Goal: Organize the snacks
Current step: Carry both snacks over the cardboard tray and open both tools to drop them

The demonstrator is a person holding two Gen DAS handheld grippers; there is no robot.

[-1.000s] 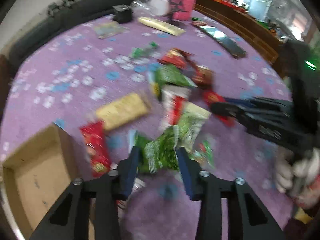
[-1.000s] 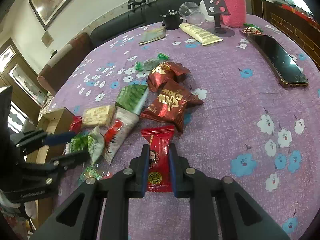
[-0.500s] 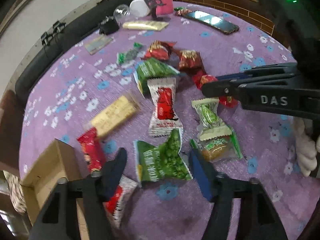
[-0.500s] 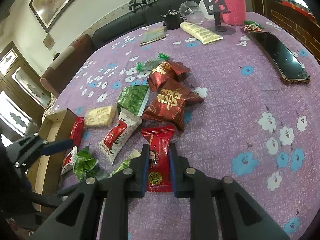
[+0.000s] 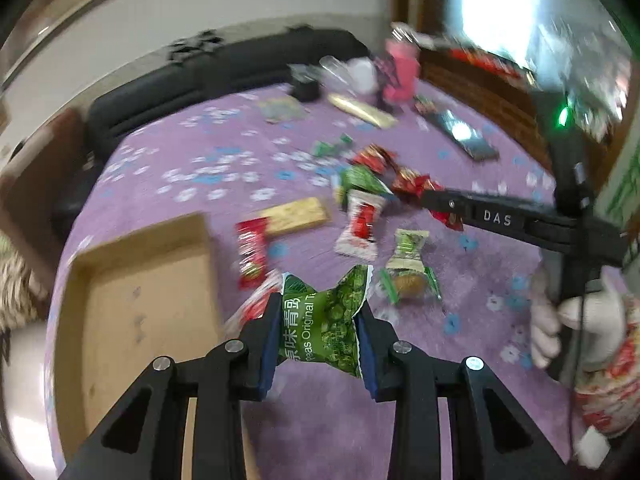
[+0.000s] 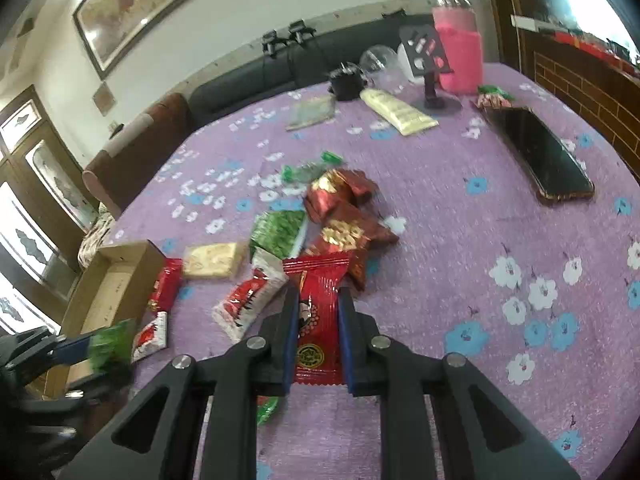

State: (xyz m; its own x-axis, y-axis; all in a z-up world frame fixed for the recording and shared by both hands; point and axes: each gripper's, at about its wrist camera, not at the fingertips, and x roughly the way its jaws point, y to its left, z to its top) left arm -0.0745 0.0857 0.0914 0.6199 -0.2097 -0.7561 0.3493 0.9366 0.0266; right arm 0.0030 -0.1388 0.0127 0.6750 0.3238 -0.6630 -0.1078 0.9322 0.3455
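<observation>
The cardboard box at the tabletop edge looks bare inside as far as I can see. My left hand-held gripper has just been closing and now clamps the green pea packet, lifted clear of the cloth beside the box, its long axis running across the jaws. My right hand-held gripper is clenched on the red packet, whose long axis points away from me toward the snack pile on the tabletop.
</observation>
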